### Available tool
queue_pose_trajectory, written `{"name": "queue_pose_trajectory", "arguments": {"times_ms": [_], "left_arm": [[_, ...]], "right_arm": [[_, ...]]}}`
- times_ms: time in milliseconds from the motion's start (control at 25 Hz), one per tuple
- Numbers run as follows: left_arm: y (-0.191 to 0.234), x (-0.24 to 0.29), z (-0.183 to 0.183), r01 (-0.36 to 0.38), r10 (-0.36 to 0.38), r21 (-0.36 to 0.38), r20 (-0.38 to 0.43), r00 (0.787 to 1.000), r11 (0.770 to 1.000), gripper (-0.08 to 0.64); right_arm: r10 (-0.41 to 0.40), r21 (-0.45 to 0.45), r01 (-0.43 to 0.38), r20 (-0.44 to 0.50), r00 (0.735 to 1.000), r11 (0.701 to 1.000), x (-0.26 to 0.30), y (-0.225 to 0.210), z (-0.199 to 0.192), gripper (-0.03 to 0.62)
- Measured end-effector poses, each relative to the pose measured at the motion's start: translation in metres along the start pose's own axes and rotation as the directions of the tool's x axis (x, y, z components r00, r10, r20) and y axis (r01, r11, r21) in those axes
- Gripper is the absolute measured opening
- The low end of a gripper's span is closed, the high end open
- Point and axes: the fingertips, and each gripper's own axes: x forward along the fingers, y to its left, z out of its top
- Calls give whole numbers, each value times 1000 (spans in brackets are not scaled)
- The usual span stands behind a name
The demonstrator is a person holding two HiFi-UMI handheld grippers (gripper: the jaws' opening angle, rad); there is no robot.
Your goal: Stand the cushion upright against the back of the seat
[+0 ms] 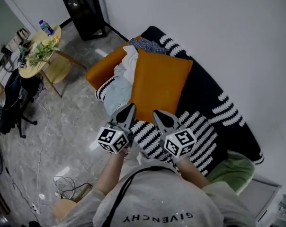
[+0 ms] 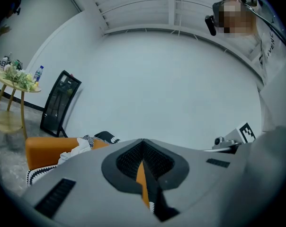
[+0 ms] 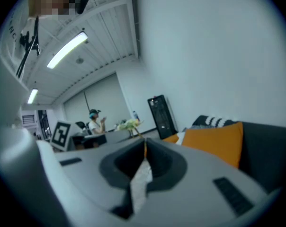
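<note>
Black striped sofa [image 1: 214, 98]; orange cushion [image 1: 159, 86] just beyond the fingertips. Left gripper [image 1: 131, 106], right gripper [image 1: 156, 112]: jaws together, empty. Best spread them, then pinch its near edge.

You are holding two claws, the left claw [image 1: 131, 106] and the right claw [image 1: 156, 112]. You are facing one sofa [image 1: 211, 82] carrying one orange cushion [image 1: 159, 82] and one heap of clothes [image 1: 124, 77]. One round bench [image 1: 57, 34] is bearing one water bottle [image 1: 45, 27], with one black cabinet [image 1: 84, 8] nearby.
</note>
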Motion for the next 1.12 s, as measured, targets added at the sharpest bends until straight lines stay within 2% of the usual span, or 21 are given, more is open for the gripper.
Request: {"name": "queue_pose_trajectory", "arguments": {"times_ms": [320, 640, 960, 1120], "left_arm": [[8, 32, -11, 41, -41, -5, -48, 998, 999, 25], [35, 73, -17, 73, -74, -18, -94, 993, 997, 26], [83, 141, -34, 118, -119, -15, -175, 977, 993, 26], [119, 177, -43, 117, -114, 3, -205, 972, 993, 28]], "right_arm": [[-46, 39, 47, -8, 999, 998, 12, -41, 1, 20], [-142, 73, 143, -30, 989, 987, 29, -83, -2, 20], [-281, 159, 286, -52, 958, 945, 55, -159, -5, 20], [-366, 179, 370, -57, 929, 912, 68, -209, -5, 21]]}}
